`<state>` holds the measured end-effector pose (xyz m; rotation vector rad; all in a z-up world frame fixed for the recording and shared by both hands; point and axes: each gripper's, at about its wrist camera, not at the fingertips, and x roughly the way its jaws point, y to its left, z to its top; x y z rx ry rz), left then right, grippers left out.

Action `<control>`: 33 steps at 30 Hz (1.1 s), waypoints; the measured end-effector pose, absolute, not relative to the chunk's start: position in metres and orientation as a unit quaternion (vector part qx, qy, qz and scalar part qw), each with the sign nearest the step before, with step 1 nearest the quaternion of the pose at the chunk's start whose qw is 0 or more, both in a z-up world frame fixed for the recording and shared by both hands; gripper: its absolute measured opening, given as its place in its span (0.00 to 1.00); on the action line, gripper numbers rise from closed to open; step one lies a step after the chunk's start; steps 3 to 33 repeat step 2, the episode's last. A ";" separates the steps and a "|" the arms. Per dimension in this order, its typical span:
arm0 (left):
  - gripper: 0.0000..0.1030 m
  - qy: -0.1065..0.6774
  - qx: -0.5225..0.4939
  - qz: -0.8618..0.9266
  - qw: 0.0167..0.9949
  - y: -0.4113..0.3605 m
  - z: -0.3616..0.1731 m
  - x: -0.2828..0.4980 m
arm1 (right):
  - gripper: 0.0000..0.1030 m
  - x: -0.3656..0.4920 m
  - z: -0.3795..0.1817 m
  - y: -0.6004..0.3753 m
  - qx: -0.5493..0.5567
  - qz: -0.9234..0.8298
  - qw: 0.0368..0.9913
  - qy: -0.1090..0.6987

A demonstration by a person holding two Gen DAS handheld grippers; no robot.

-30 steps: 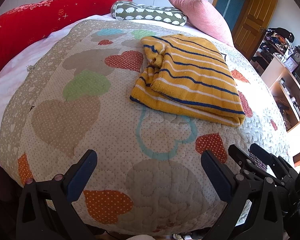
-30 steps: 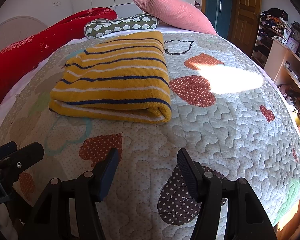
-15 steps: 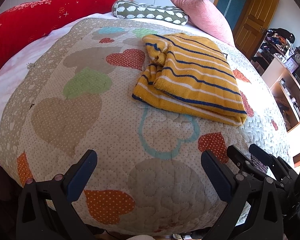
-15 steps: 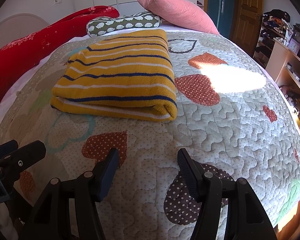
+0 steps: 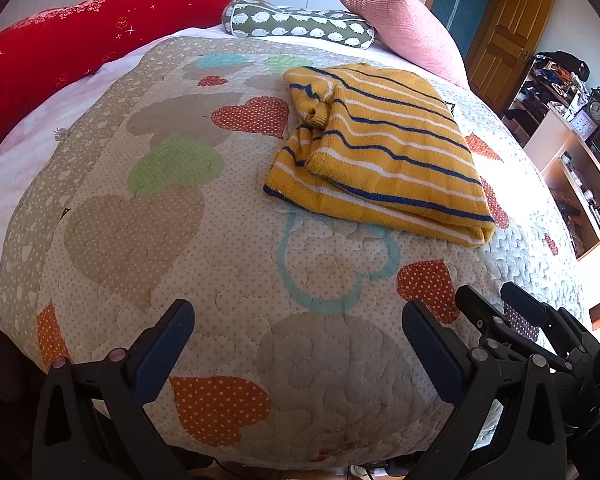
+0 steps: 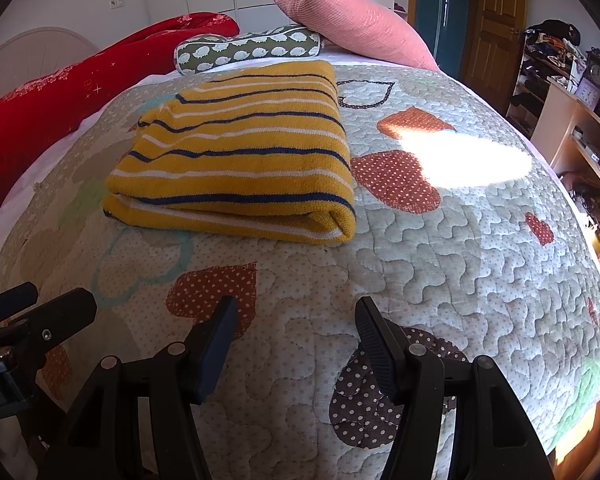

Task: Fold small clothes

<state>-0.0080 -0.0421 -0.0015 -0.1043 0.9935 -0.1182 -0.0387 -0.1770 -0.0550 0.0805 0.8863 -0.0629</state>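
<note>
A yellow knit sweater (image 5: 384, 152) with blue and white stripes lies folded on the heart-patterned quilt (image 5: 220, 264); a sleeve cuff sticks out at its far left corner. The right wrist view shows the same sweater (image 6: 240, 152) as a neat folded stack. My left gripper (image 5: 296, 316) hangs open over the quilt's near edge, well short of the sweater, nothing between its fingers. Likewise my right gripper (image 6: 294, 316) stands open and empty, apart from the sweater, over the quilt (image 6: 440, 260). The right gripper's fingers (image 5: 496, 320) show at the left view's right edge.
A red bolster (image 5: 60, 52), a green patterned roll pillow (image 5: 300, 28) and a pink pillow (image 5: 396, 24) line the bed's far end. A wooden door (image 5: 504, 36) and shelves (image 5: 576, 168) with clocks stand to the right. A sun patch (image 6: 464, 160) lies on the quilt.
Both views have crept slightly nearer the sweater, which sits a touch lower in frame. Both grippers stay open and nothing on the bed has moved.
</note>
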 end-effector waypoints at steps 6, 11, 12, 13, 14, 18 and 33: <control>1.00 0.476 -0.049 -0.055 0.876 -0.042 -0.001 -0.008 | 0.63 -0.039 -0.055 -0.177 0.039 -0.031 0.902 0.428; 1.00 0.476 -0.049 -0.055 0.876 -0.042 -0.001 -0.008 | 0.63 -0.039 -0.055 -0.177 0.039 -0.031 0.902 0.428; 1.00 0.476 -0.049 -0.055 0.876 -0.042 -0.001 -0.008 | 0.63 -0.039 -0.055 -0.177 0.039 -0.031 0.902 0.428; 1.00 0.476 -0.049 -0.055 0.876 -0.042 -0.001 -0.008 | 0.63 -0.039 -0.055 -0.177 0.039 -0.031 0.902 0.428; 1.00 0.476 -0.049 -0.055 0.876 -0.042 -0.001 -0.008 | 0.63 -0.039 -0.055 -0.177 0.039 -0.031 0.902 0.428; 1.00 0.476 -0.049 -0.055 0.876 -0.042 -0.001 -0.008 | 0.63 -0.039 -0.055 -0.177 0.039 -0.031 0.902 0.428; 1.00 0.476 -0.049 -0.055 0.876 -0.042 -0.001 -0.008 | 0.63 -0.039 -0.055 -0.177 0.039 -0.031 0.902 0.428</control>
